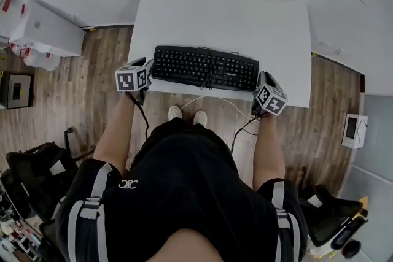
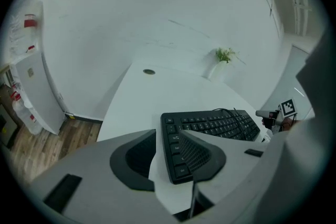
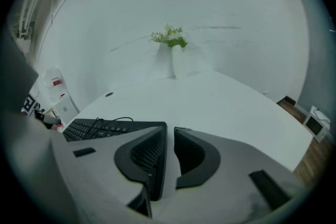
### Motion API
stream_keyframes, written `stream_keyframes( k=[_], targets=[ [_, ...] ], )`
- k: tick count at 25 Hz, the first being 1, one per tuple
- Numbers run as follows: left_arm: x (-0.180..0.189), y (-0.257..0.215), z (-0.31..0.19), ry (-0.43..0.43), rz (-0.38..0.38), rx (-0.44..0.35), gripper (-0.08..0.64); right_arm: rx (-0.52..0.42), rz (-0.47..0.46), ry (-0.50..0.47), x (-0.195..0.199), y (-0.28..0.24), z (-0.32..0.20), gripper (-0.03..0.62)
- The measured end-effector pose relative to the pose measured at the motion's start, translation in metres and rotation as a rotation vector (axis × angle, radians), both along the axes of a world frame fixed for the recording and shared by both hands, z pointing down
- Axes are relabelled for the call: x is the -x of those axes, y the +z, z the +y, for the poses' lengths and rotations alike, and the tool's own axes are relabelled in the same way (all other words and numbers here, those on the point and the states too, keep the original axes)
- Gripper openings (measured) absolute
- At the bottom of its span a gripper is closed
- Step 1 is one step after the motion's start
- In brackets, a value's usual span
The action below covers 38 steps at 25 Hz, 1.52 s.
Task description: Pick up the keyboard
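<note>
While the keyboard (image 1: 206, 68) lies long-ways, left to right, by the near edge of the surface (image 1: 245, 15) | left tool (image 1: 147, 65) at its left end, jaws wide apart, gripping nothing | right tool (image 1: 263, 78) at its right end, jaws slightly apart, gripping nothing

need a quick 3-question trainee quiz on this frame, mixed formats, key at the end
1. True or false: the keyboard is lifted clear of the desk.
2. What lies across the keyboard's keys? A) a cable B) a pen C) a mouse
3. Fill in: the left gripper and right gripper sit at the keyboard's two opposite ____.
Key: 1 false; 2 A; 3 ends.
</note>
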<state>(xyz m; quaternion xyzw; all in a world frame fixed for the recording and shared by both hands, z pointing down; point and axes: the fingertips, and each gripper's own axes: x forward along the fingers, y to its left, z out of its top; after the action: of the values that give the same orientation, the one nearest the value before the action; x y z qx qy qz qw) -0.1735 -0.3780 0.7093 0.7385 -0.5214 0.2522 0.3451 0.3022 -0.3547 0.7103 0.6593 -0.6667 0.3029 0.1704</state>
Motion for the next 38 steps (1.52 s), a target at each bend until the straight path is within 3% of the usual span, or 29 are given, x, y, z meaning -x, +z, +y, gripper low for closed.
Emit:
stream_keyframes(
  k=[8,12,17,22,26,32,34,38],
  targets=[
    [-0.009,0.040,0.010,0.003,0.094,0.120,0.158,0.110,-0.091,-0.053,0.005,0.032,0.010,0.074],
    [-0.006,0.044,0.009,-0.005,0.160,0.144,0.175,0.129,-0.228,-0.056,0.008,0.034,0.010,0.078],
    [-0.003,0.052,0.008,-0.032,0.347,0.197,0.173,0.183,-0.495,-0.062,0.011,0.036,0.014,0.089],
    [-0.005,0.053,0.007,-0.007,0.443,0.267,0.148,0.251,-0.573,-0.113,0.017,0.040,0.016,0.089],
    [-0.014,0.056,0.007,0.046,0.494,0.333,0.101,0.279,-0.710,-0.079,0.017,0.040,0.018,0.095],
    [-0.013,0.056,0.003,0.082,0.515,0.368,0.103,0.376,-0.673,-0.159,0.025,0.041,0.021,0.092],
    [-0.012,0.055,0.003,0.075,0.523,0.369,0.103,0.400,-0.714,-0.182,0.030,0.039,0.021,0.048],
    [-0.014,0.054,0.001,0.084,0.523,0.371,0.103,0.418,-0.733,-0.183,0.031,0.039,0.023,0.045]
  ],
)
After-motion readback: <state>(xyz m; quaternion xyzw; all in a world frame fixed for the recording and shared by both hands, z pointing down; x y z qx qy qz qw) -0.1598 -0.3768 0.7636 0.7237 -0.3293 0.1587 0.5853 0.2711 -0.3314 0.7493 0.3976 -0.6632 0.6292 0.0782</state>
